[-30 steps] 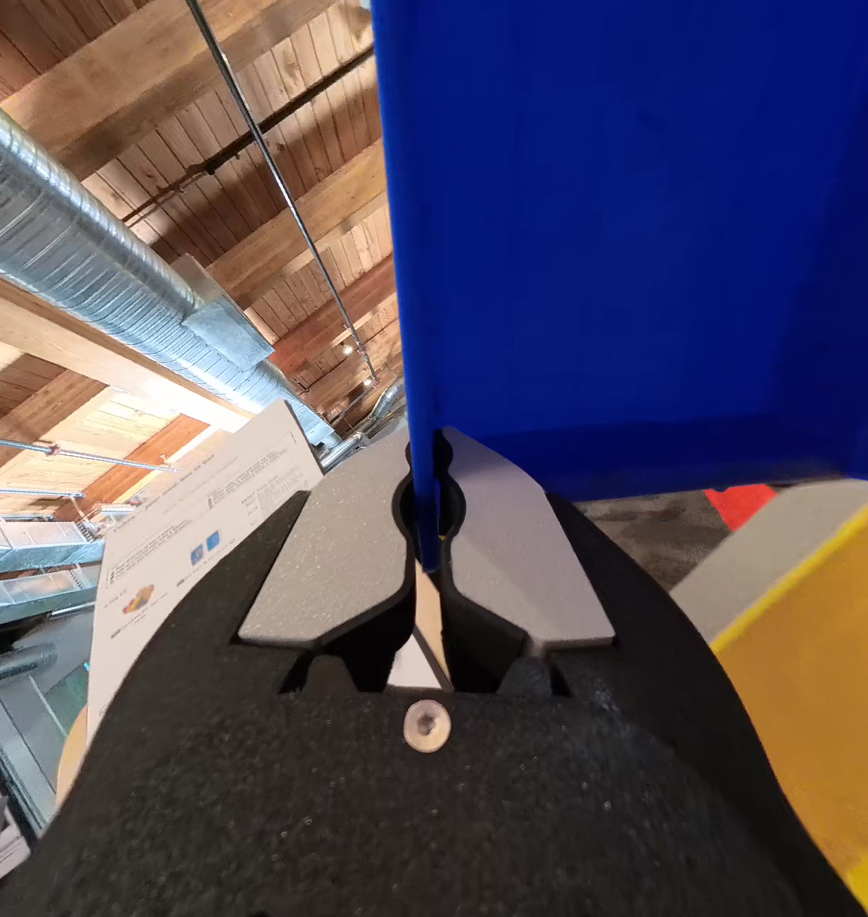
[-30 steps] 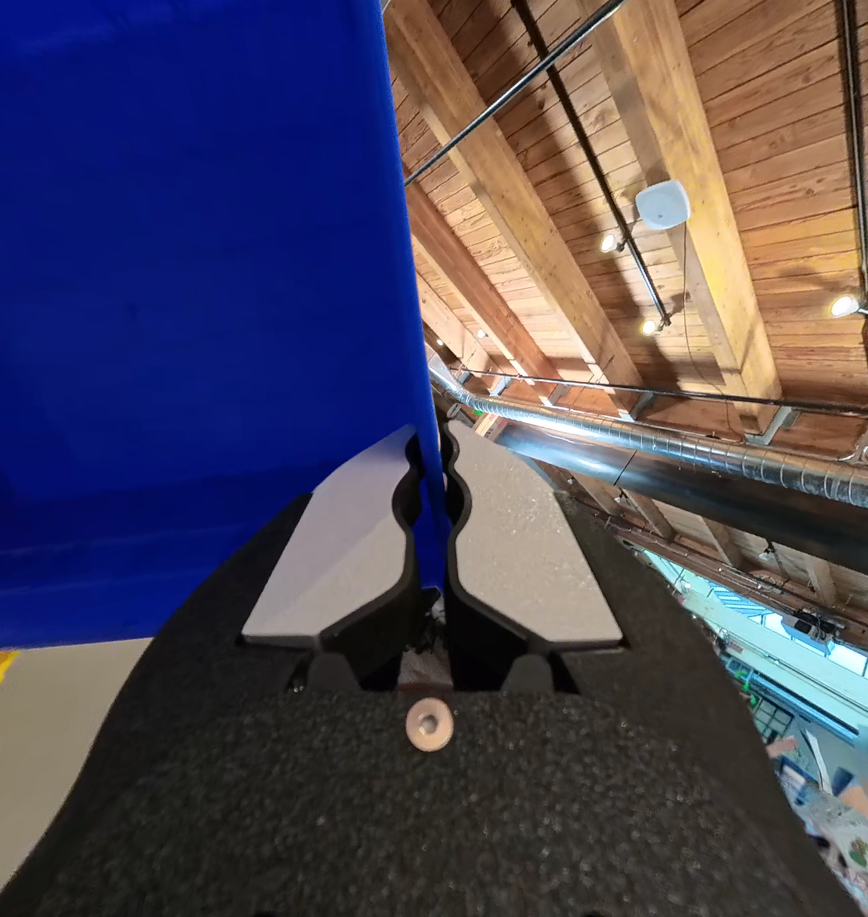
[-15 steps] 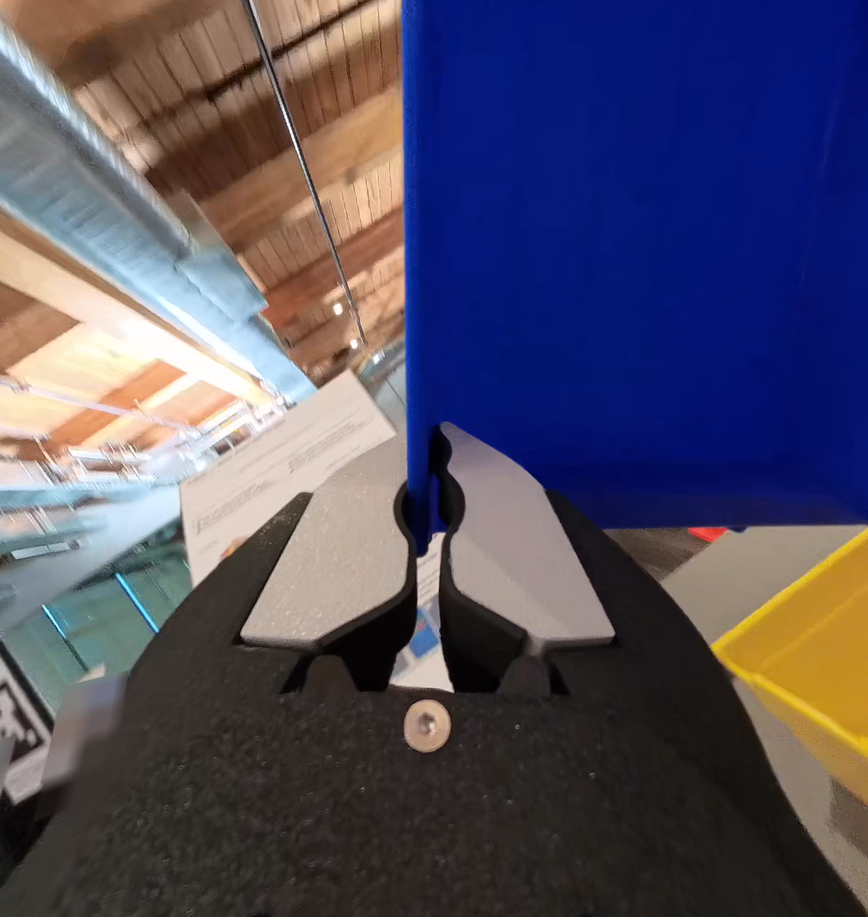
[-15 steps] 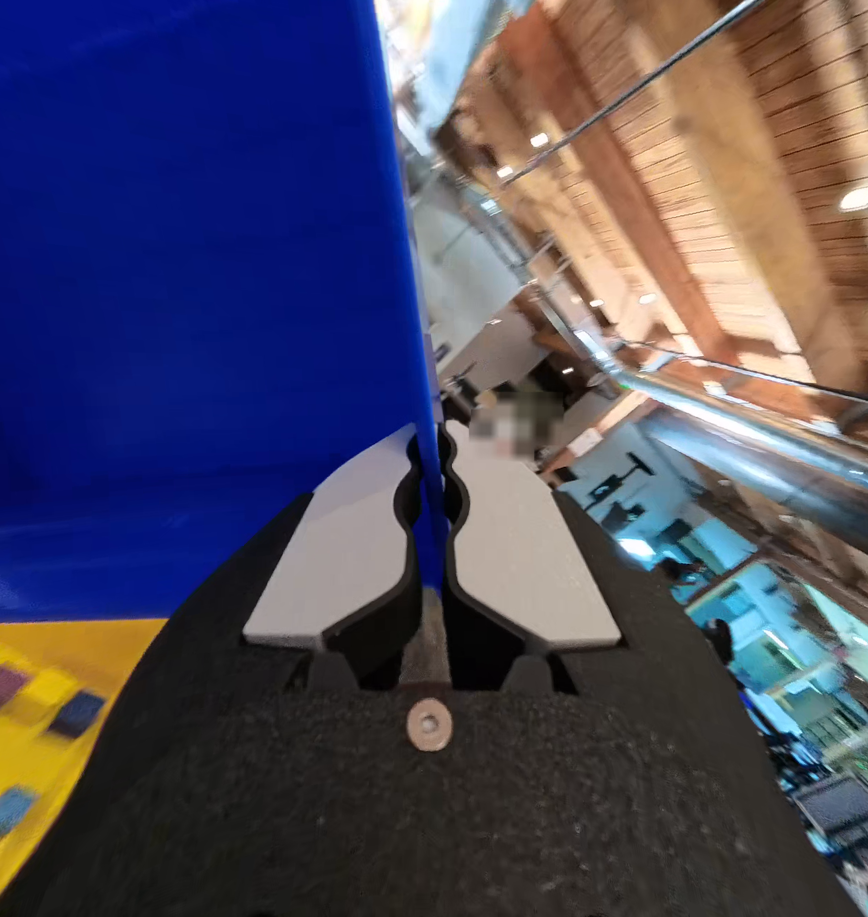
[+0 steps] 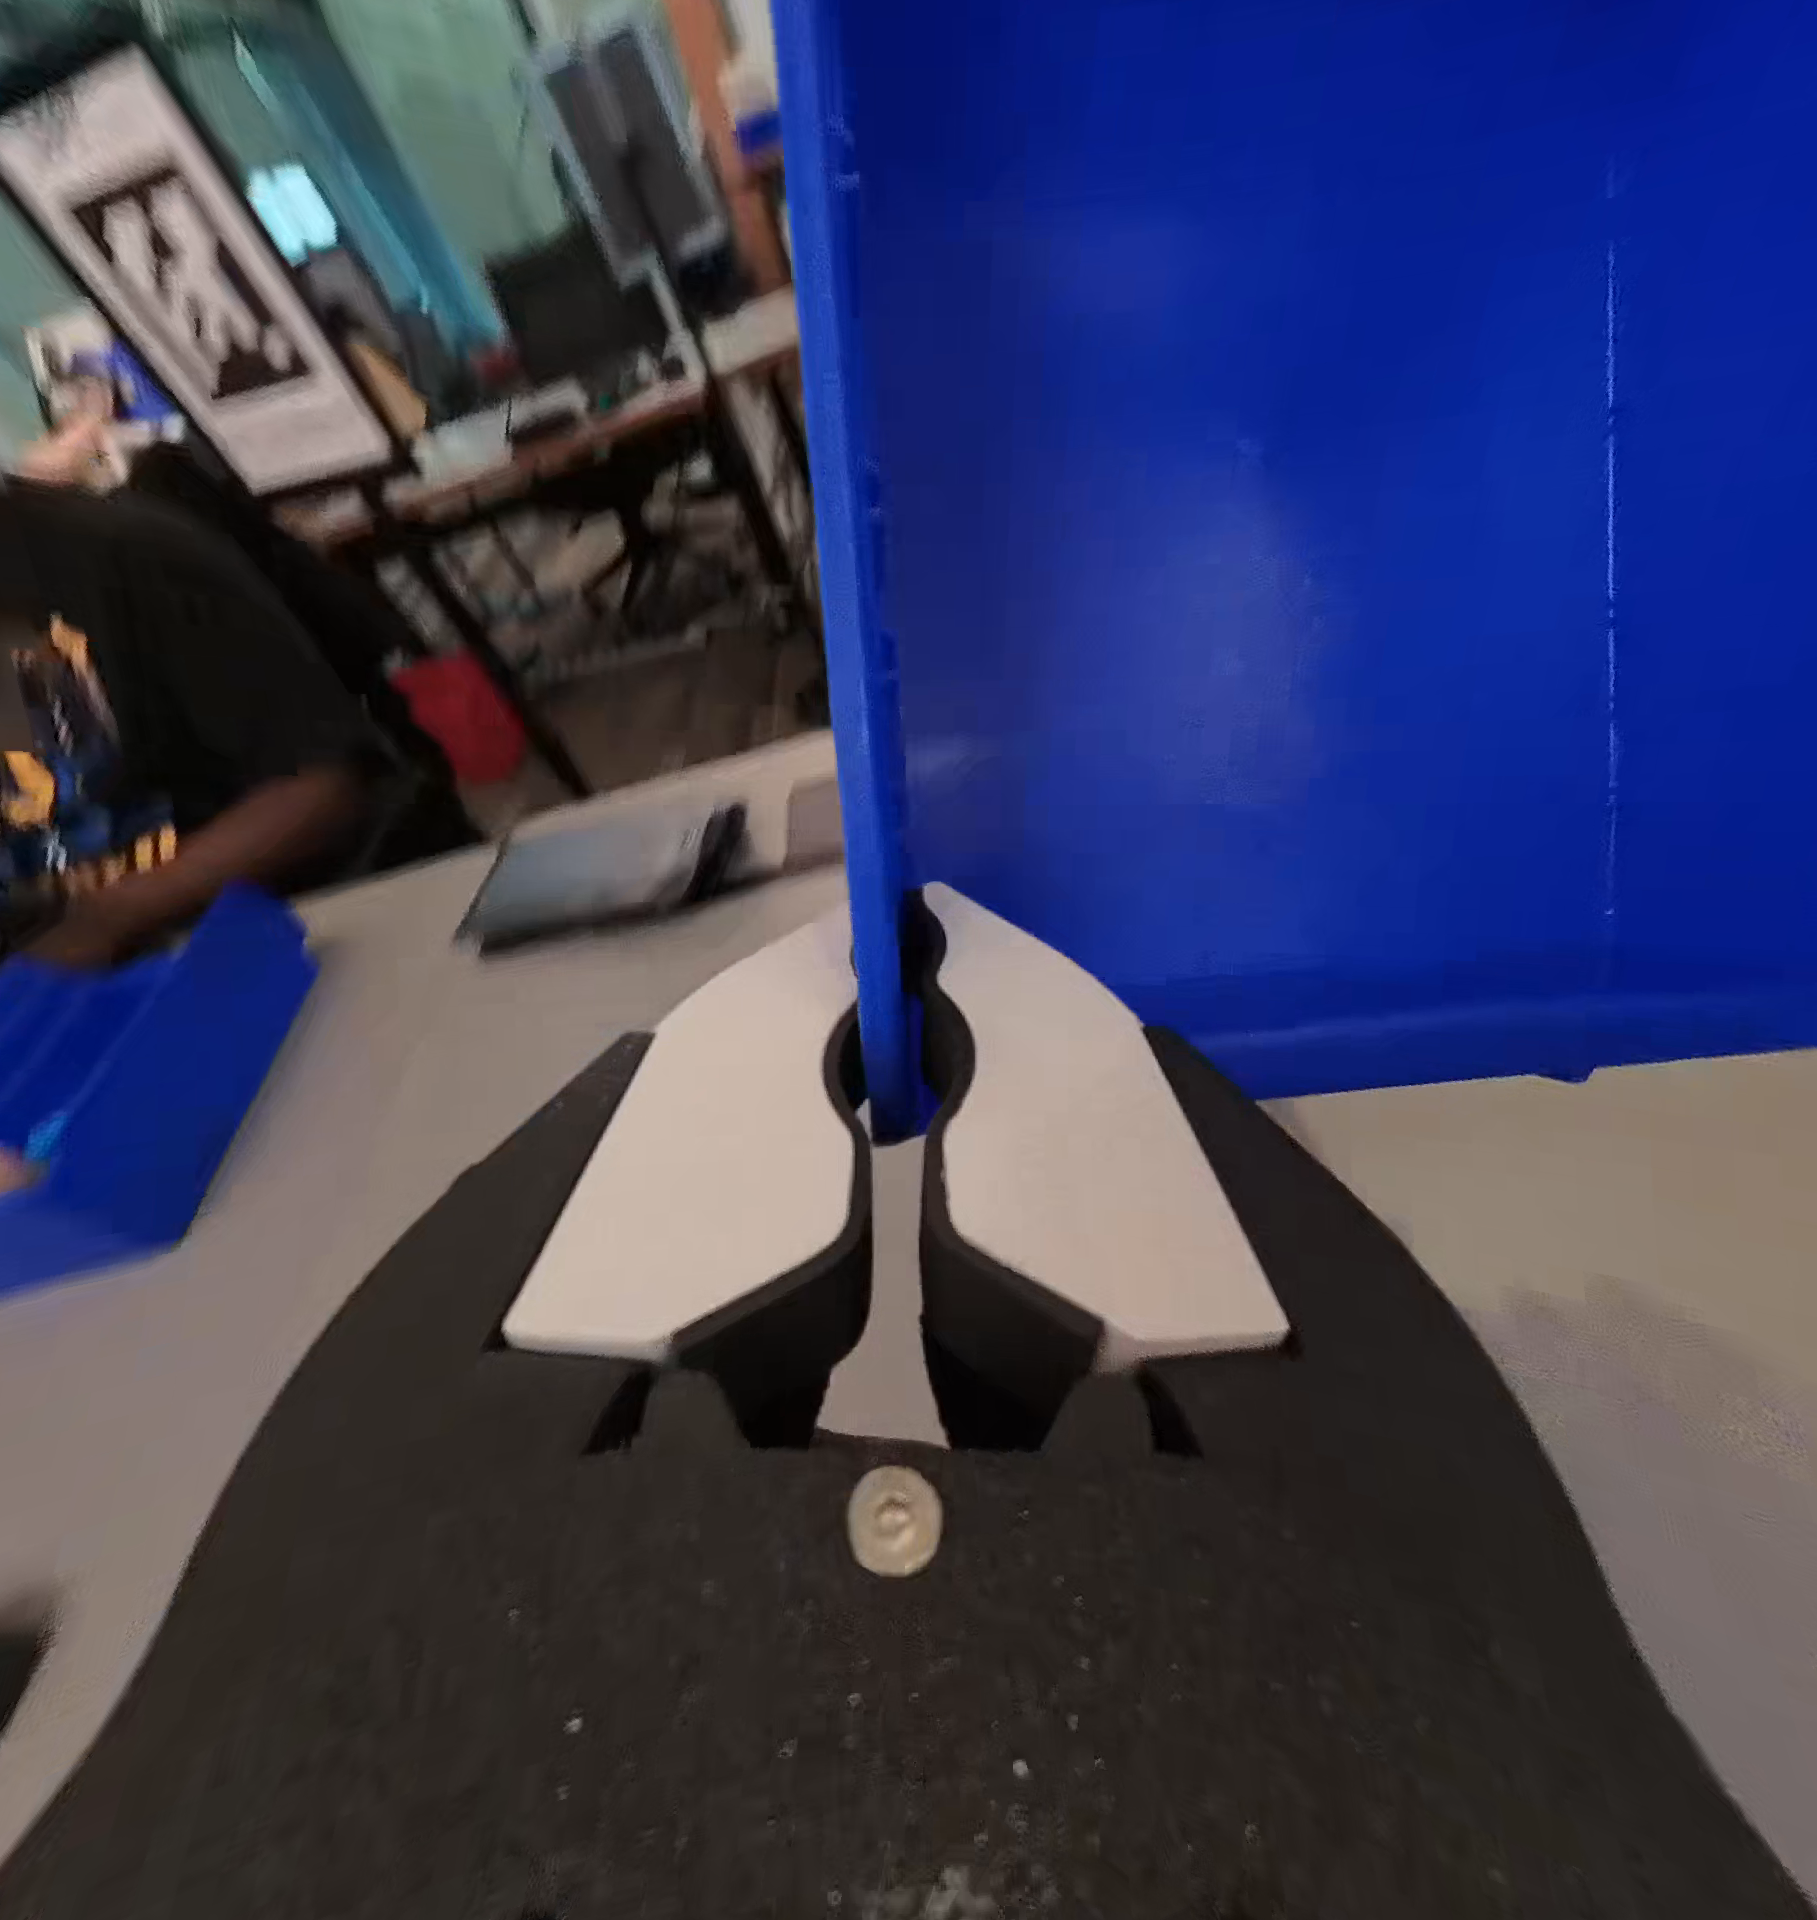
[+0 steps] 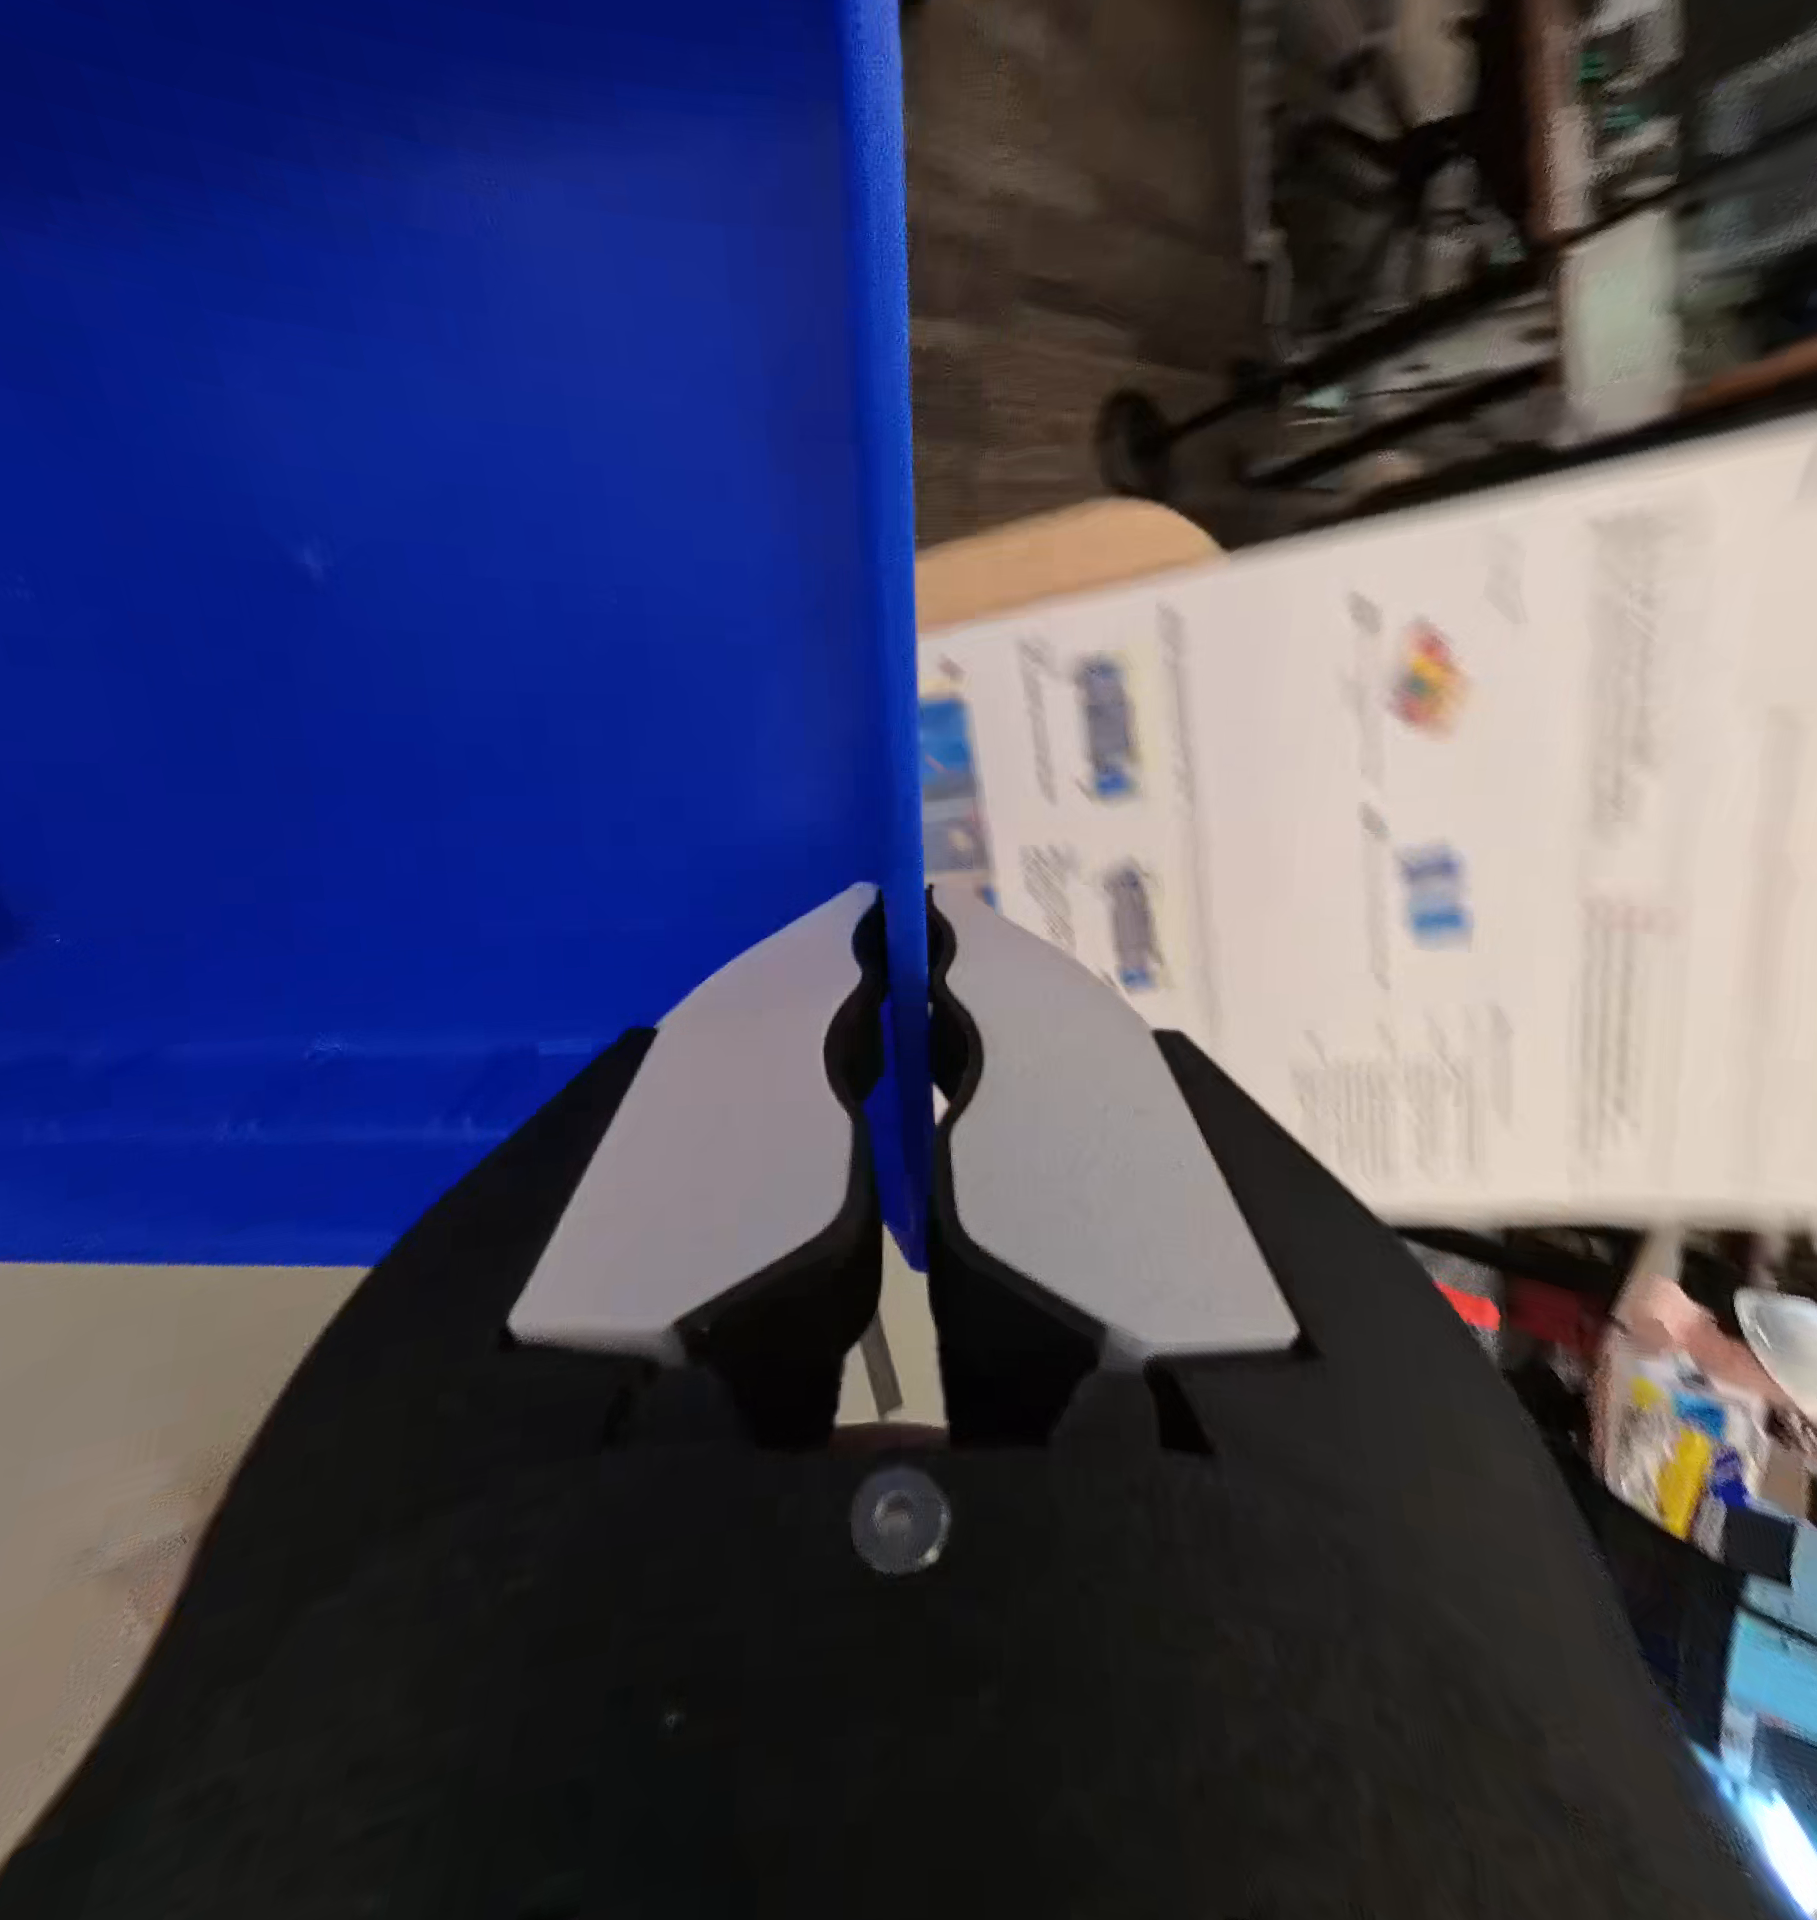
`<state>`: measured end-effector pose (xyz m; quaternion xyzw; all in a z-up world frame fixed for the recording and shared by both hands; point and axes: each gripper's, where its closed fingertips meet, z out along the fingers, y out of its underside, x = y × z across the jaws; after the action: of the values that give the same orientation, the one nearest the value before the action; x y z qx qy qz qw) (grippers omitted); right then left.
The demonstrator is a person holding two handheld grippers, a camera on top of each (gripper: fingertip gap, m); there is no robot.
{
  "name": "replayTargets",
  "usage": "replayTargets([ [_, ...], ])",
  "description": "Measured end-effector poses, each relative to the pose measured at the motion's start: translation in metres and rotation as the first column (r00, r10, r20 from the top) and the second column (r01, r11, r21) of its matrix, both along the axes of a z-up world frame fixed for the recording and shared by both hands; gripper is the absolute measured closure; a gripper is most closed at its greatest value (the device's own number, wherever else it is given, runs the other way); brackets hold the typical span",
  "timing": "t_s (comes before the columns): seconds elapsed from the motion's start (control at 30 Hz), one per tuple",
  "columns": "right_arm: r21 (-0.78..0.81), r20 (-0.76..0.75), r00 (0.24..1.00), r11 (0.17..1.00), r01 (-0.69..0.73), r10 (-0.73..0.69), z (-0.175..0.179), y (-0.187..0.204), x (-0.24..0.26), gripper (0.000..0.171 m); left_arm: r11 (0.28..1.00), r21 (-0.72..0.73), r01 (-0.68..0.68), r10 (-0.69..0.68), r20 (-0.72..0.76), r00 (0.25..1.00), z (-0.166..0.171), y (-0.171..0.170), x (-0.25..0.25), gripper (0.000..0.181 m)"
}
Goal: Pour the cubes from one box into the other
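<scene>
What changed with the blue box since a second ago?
The blue box swung down: the views behind it went from ceiling beams and pipes to the room and grey table. The yellow box and cubes seen earlier are out of view. Both grippers, left and right, stay clamped on its side walls.

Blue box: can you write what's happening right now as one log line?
blue box | left gripper shut on left wall | right gripper shut on right wall | no cubes visible inside
</scene>
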<state>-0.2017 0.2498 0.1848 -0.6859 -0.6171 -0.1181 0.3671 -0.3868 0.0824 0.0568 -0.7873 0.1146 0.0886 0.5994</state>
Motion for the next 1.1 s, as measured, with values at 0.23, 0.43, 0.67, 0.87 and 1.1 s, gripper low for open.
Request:
replayTargets([
  [0.23, -0.355, 0.160, 0.985, 0.935, -0.009, 0.070, -0.144, 0.038, -0.132, 0.167, 0.962, -0.253, -0.107, 0.130, 0.076, 0.989, -0.097, -0.022, -0.090, 0.178],
  [0.43, -0.564, 0.199, 0.977, 0.824, 0.050, 0.078, -0.228, 0.057, -0.163, 0.167, 0.894, -0.446, -0.036, 0.101, 0.123, 0.987, -0.141, -0.015, -0.119, 0.178],
  [0.67, -0.688, 0.245, 0.967, 0.715, 0.124, 0.068, -0.299, 0.064, -0.173, 0.165, 0.814, -0.579, 0.052, 0.088, 0.212, 0.973, -0.175, -0.008, -0.136, 0.178],
  [0.87, -0.698, 0.215, 0.974, 0.709, 0.104, 0.069, -0.319, 0.070, -0.173, 0.164, 0.814, -0.575, 0.089, 0.095, 0.283, 0.954, -0.191, -0.005, -0.136, 0.176],
  [1.1, -0.488, 0.037, 0.999, 0.872, 0.014, 0.005, -0.238, 0.070, -0.155, 0.113, 0.878, -0.477, -0.031, 0.184, 0.276, 0.943, -0.150, -0.008, -0.165, 0.135],
])
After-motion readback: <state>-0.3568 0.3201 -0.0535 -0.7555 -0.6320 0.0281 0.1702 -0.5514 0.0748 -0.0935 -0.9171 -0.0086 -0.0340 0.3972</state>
